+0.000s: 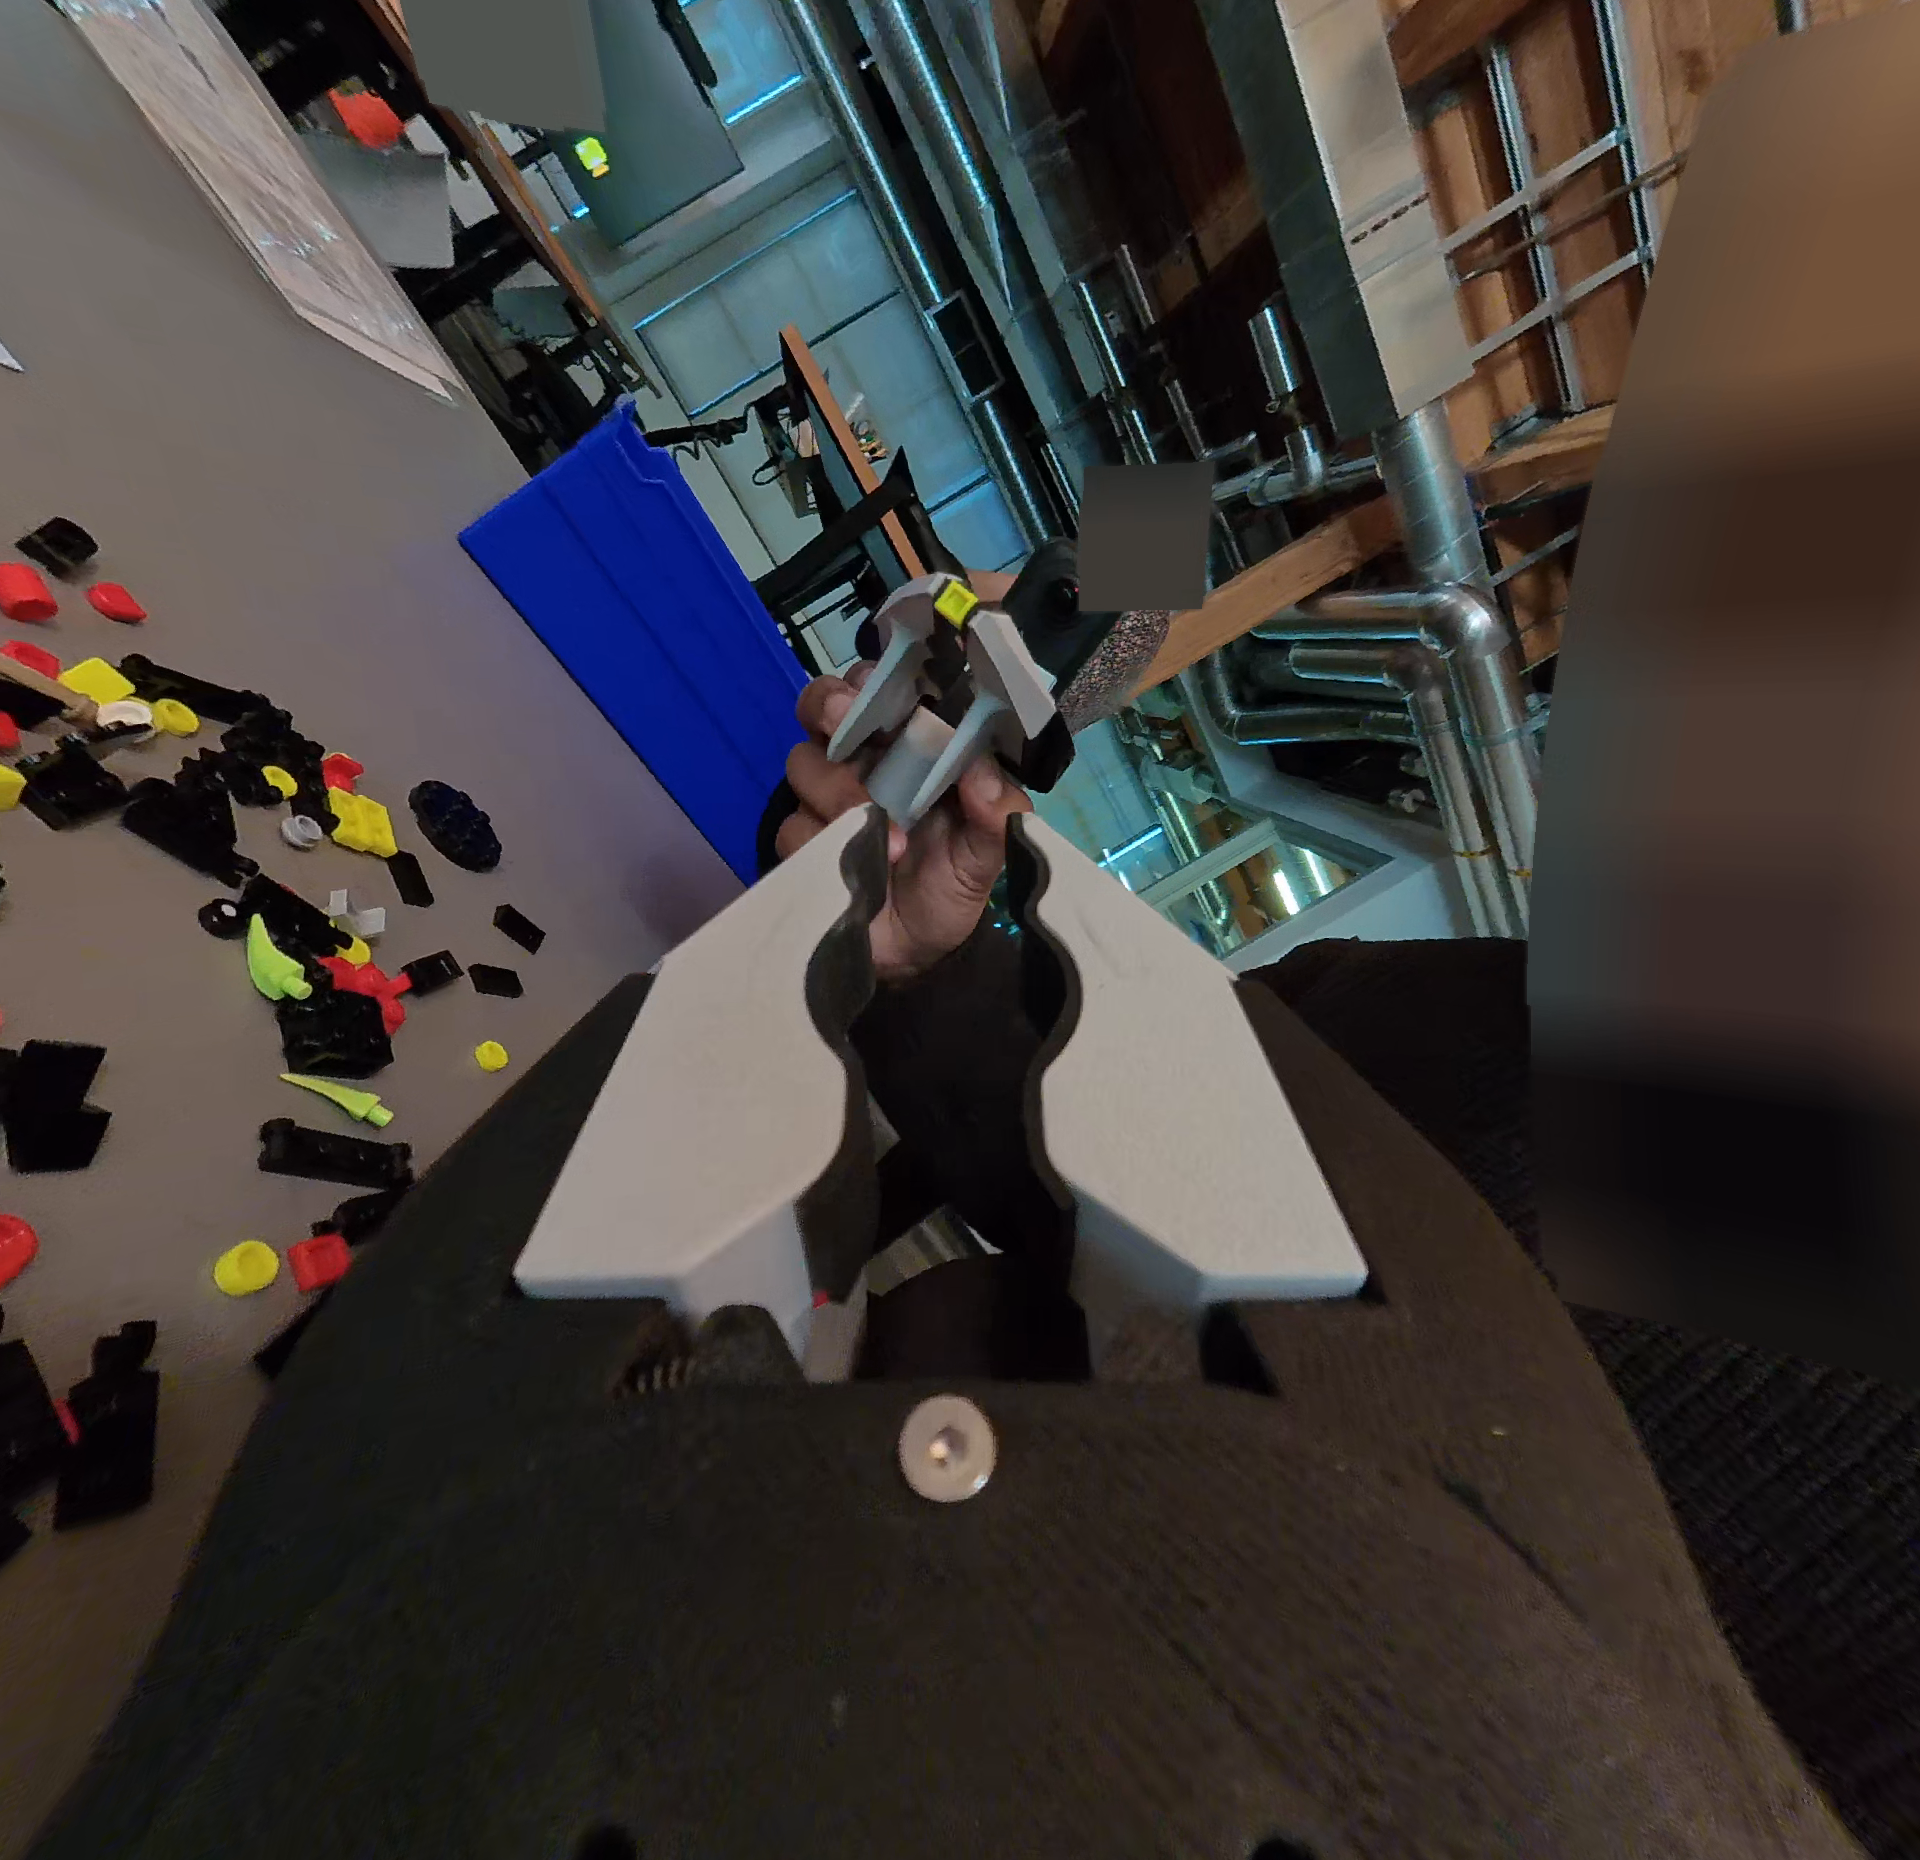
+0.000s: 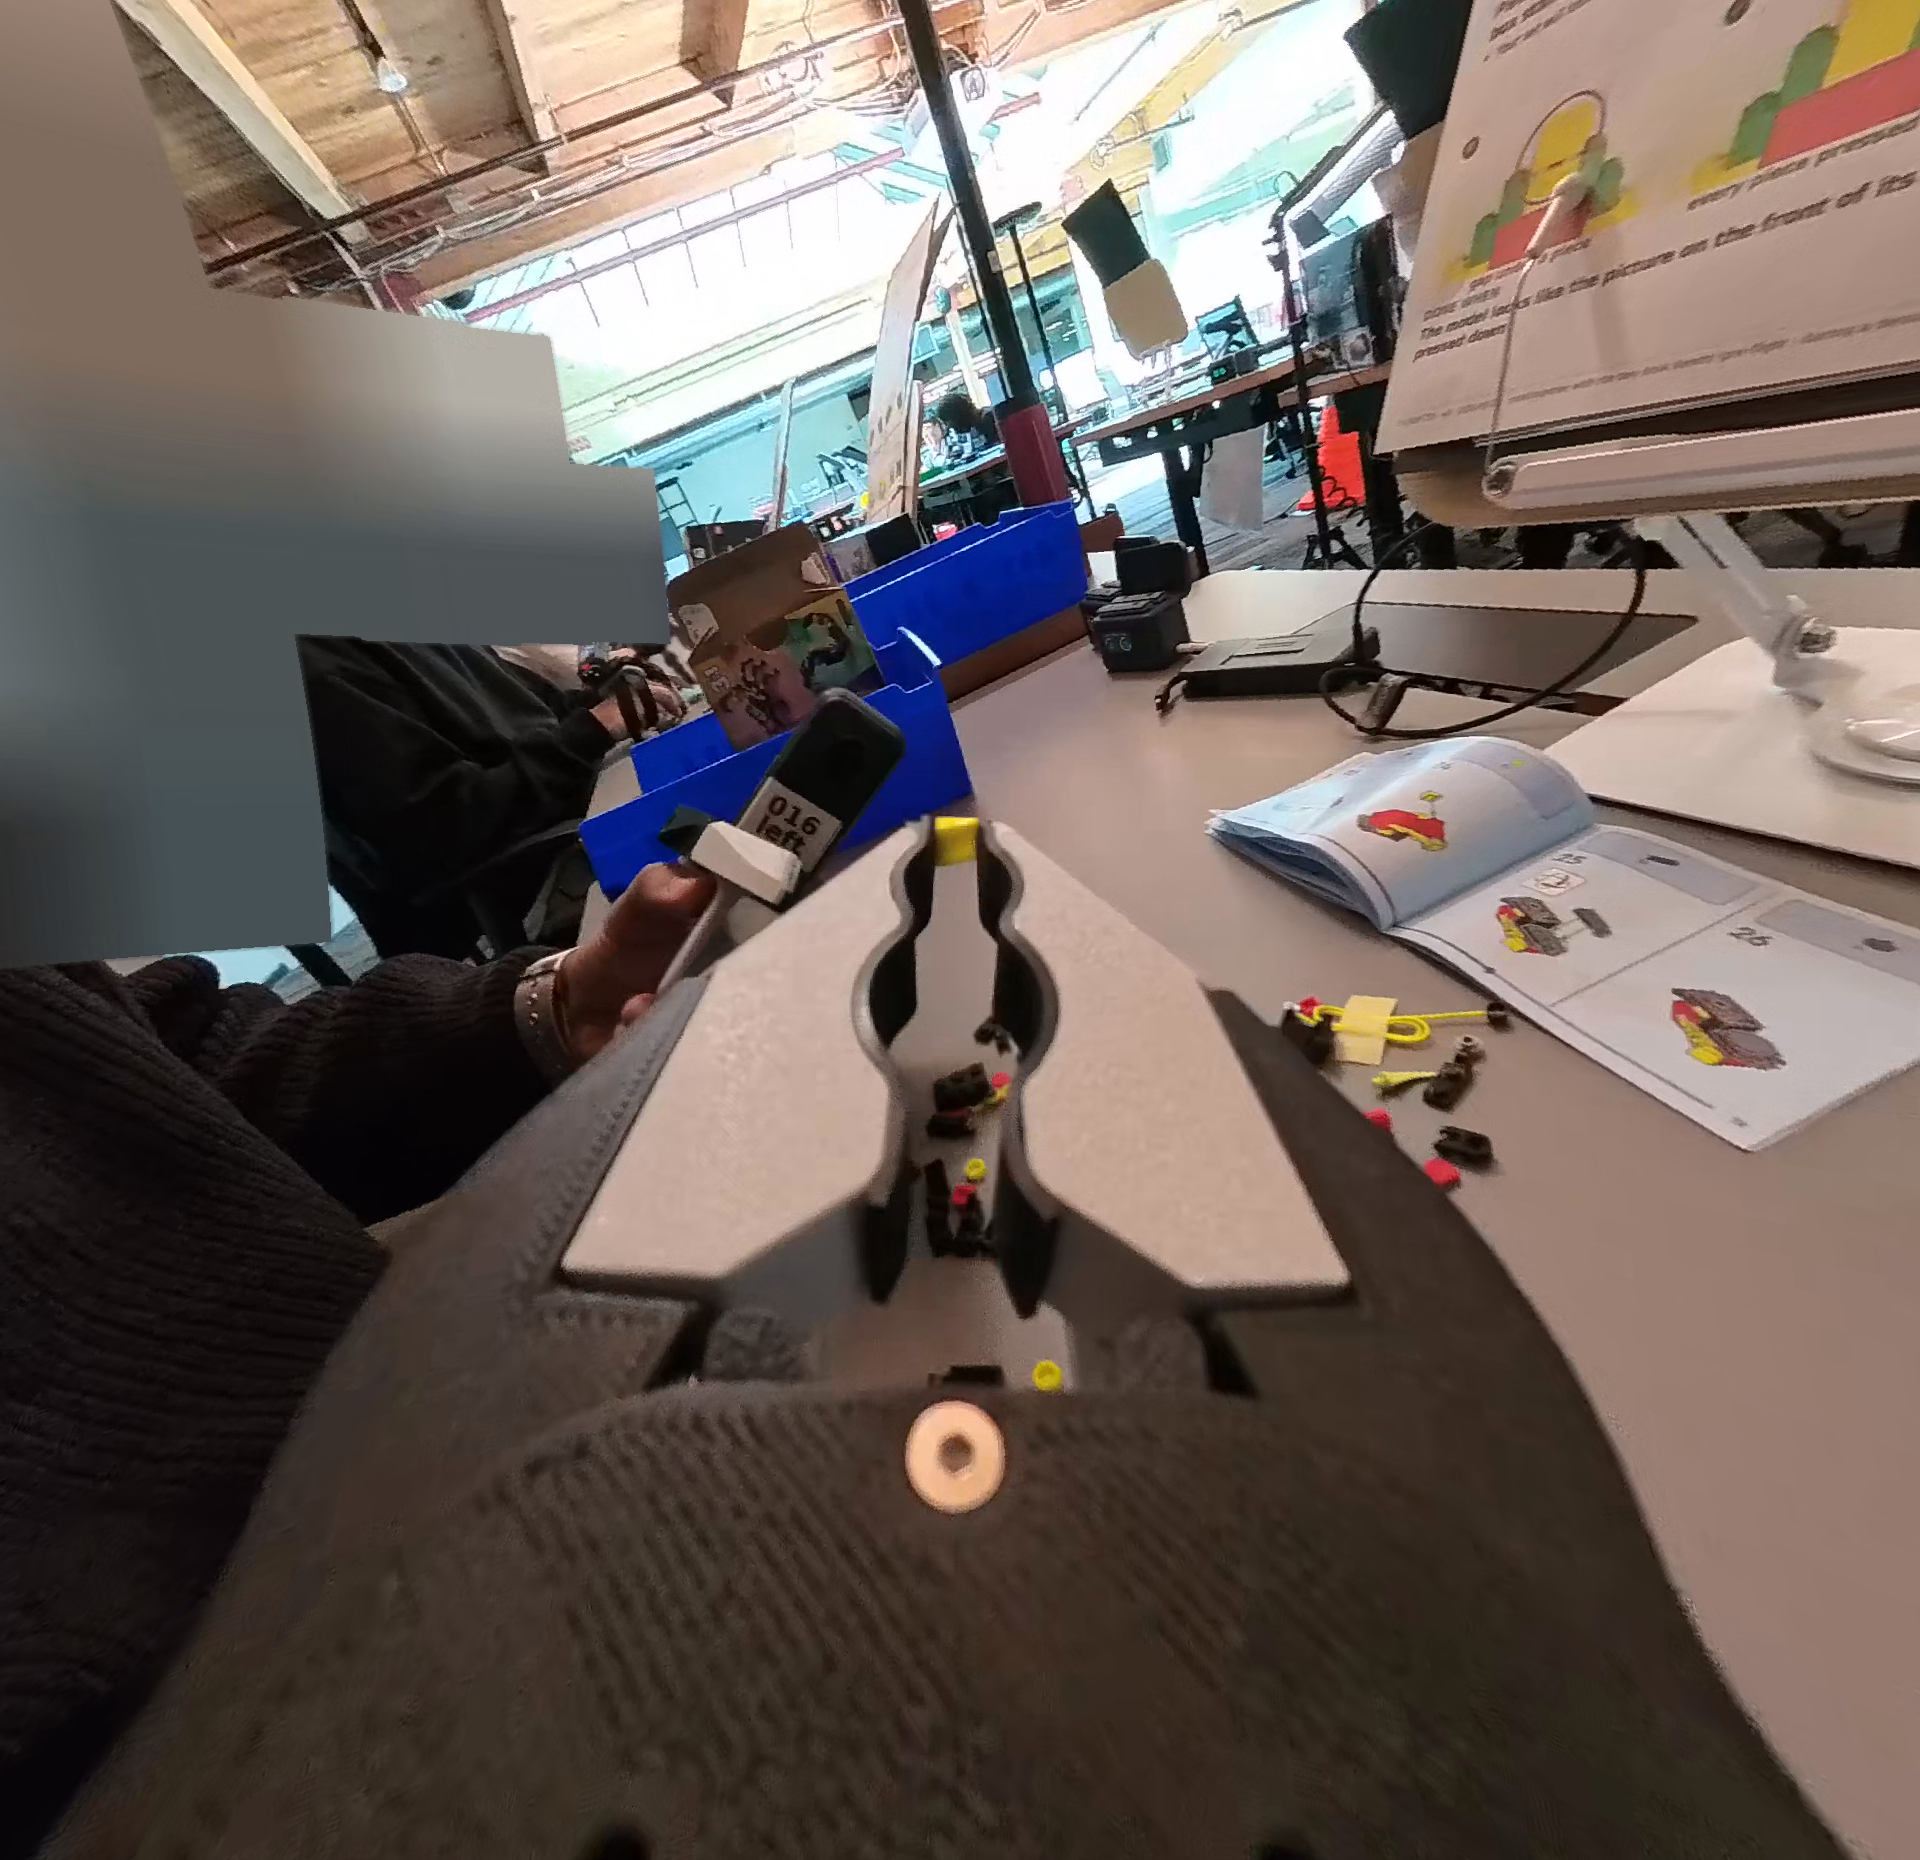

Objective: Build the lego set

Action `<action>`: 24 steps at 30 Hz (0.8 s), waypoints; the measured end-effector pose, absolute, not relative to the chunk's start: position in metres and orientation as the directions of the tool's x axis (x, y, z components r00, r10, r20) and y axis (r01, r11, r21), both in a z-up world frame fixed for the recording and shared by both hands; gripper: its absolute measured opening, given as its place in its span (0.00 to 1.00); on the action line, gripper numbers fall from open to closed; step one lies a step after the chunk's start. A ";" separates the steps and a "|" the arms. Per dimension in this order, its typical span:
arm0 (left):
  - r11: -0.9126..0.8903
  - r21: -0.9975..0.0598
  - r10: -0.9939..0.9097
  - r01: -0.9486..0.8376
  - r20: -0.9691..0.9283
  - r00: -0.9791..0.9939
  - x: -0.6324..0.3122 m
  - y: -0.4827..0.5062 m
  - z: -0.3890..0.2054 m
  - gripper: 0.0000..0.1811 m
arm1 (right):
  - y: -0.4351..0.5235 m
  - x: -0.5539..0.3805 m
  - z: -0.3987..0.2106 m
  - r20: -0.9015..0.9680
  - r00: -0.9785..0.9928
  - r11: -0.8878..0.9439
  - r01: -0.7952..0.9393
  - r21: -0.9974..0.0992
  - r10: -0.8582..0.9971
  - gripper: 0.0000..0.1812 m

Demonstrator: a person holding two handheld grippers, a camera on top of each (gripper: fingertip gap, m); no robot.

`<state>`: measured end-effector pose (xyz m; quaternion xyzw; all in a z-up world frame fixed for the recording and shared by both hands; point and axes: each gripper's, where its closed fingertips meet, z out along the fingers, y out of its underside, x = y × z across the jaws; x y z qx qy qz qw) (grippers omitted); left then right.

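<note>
My right gripper [image 2: 954, 863] is shut on a small yellow brick [image 2: 956, 838] at its fingertips and holds it up above the grey table [image 2: 1122, 771]. In the left wrist view the same gripper [image 1: 948, 621] shows farther off in a hand, with the yellow brick [image 1: 954, 601] pinched at its tip. My left gripper [image 1: 943, 836] is open and empty, pointing at the right gripper from just below it. It also shows in the right wrist view [image 2: 750, 867], to the left of the brick. Loose black, red, yellow and lime pieces [image 1: 301, 875] lie scattered on the table.
An open instruction booklet [image 2: 1507, 906] lies to the right, with a few small pieces [image 2: 1392, 1067] in front of it. Blue bins [image 2: 831, 787] stand at the back; one also shows in the left wrist view [image 1: 623, 647]. A printed sheet on a stand [image 2: 1662, 200] is at the far right. There is about 7 cm between the tips of the two grippers.
</note>
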<state>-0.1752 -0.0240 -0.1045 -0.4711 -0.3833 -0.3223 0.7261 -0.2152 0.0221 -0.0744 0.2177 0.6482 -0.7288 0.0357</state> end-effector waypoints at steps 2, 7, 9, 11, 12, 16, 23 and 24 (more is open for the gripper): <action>0.347 -0.458 -0.085 0.819 0.854 0.514 -0.175 -0.023 -0.105 0.11 | 0.020 -0.212 -0.074 -0.371 -0.905 -0.158 0.343 -0.926 0.210 0.03; 0.335 -0.471 -0.073 0.816 0.850 0.521 -0.173 -0.021 -0.106 0.11 | 0.017 -0.208 -0.073 -0.359 -0.914 -0.149 0.335 -0.930 0.189 0.03; 0.337 -0.464 -0.083 0.819 0.852 0.517 -0.173 -0.021 -0.106 0.11 | 0.016 -0.207 -0.074 -0.347 -0.917 -0.139 0.325 -0.935 0.195 0.03; 0.340 -0.460 -0.086 0.820 0.853 0.514 -0.174 -0.022 -0.105 0.11 | 0.015 -0.207 -0.076 -0.330 -0.921 -0.121 0.310 -0.943 0.208 0.03; 0.340 -0.460 -0.086 0.820 0.853 0.514 -0.174 -0.022 -0.105 0.11 | 0.014 -0.207 -0.077 -0.322 -0.922 -0.113 0.304 -0.946 0.214 0.03; 0.337 -0.458 -0.088 0.822 0.854 0.512 -0.173 -0.021 -0.105 0.11 | 0.011 -0.206 -0.080 -0.295 -0.928 -0.084 0.283 -0.955 0.227 0.03; 0.334 -0.456 -0.089 0.825 0.856 0.509 -0.173 -0.021 -0.106 0.11 | 0.011 -0.208 -0.083 -0.288 -0.927 -0.075 0.278 -0.958 0.241 0.03; 0.334 -0.455 -0.089 0.826 0.857 0.508 -0.173 -0.020 -0.106 0.11 | 0.011 -0.208 -0.083 -0.287 -0.926 -0.075 0.277 -0.958 0.244 0.03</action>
